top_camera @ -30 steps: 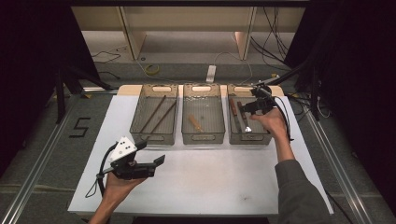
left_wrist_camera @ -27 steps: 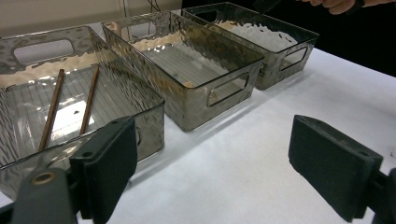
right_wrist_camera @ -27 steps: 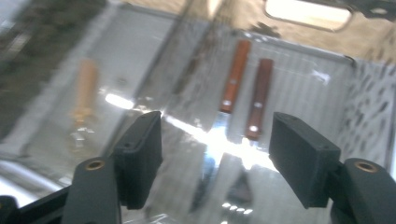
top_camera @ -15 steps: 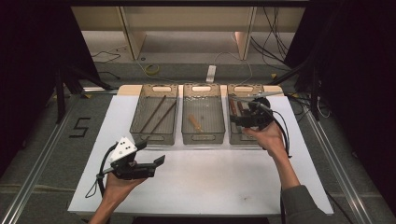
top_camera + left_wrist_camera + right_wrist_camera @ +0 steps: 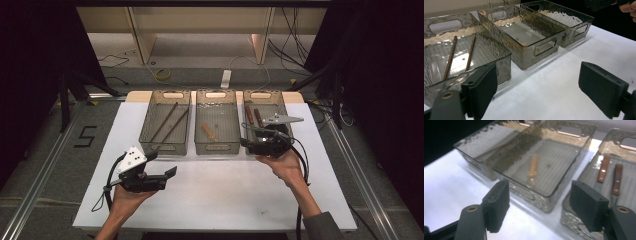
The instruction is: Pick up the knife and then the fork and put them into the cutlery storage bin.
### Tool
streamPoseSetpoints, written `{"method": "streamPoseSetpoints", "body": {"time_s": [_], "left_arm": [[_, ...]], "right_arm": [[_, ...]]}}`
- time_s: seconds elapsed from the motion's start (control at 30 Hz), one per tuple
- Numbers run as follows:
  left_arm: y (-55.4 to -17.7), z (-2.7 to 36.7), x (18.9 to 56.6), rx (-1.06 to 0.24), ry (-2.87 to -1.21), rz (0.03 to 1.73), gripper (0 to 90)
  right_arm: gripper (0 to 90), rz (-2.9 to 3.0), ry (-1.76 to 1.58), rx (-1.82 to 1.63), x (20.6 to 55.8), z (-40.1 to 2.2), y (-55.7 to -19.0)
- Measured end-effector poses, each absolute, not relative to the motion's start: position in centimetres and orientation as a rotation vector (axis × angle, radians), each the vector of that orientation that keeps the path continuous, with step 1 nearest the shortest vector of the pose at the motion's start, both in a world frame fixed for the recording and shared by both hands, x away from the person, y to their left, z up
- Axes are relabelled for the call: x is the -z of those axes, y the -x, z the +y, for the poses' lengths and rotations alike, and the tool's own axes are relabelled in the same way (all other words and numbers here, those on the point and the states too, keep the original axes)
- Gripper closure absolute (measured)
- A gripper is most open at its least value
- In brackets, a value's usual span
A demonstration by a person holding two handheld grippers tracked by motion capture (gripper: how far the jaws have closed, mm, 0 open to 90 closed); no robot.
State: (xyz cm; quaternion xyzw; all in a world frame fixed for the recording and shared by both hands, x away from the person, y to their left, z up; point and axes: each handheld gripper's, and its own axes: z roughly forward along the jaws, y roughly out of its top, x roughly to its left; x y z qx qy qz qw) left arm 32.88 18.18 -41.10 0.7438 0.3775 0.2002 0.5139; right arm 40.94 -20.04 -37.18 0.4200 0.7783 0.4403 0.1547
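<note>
We hold the right gripper point(image 5: 246, 142) over the near end of the right bin point(image 5: 285, 111), at the corner next to the middle bin point(image 5: 216, 146), pointing across toward the left side of the table. Its jaws have just been opening and now stand wide apart with nothing between them; in the right gripper view point(image 5: 539, 205) the two black pads frame the near wall of the middle bin and the white table cover beneath.

Just past that gripper, inside the right bin, lie two brown-handled knives point(image 5: 253, 116) side by side, handles toward the far end; the right gripper view shows their riveted handles point(image 5: 610, 175) resting flat on the ribbed floor. In the middle bin lies one short orange-brown piece point(image 5: 209, 132), slightly slanted, alone on the floor point(image 5: 533, 166).

Our left gripper point(image 5: 167, 173) hangs above the white table cover point(image 5: 220, 200) near the front left, well apart from the bins, its jaws spread wide and empty; the left gripper view point(image 5: 537, 90) shows bare white surface between the pads.

Beyond it stands the left bin point(image 5: 148, 126), holding two thin brown sticks point(image 5: 169, 123) lying lengthwise, close together point(image 5: 461, 56)
</note>
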Motion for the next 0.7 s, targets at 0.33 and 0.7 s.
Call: {"method": "streamPoseSetpoints", "body": {"time_s": [0.33, 0.7], "left_arm": [[-33.0, 18.0, 41.2, -0.469, -1.793, 0.903, 15.5], [-32.9, 18.0, 41.2, -0.453, -1.799, 0.894, 15.5]], "right_arm": [[28.9, 2.226, -1.154, -1.411, 37.5, -20.4, -39.2], [26.5, 2.205, -1.105, -1.447, 38.7, -20.8, -37.0]]}}
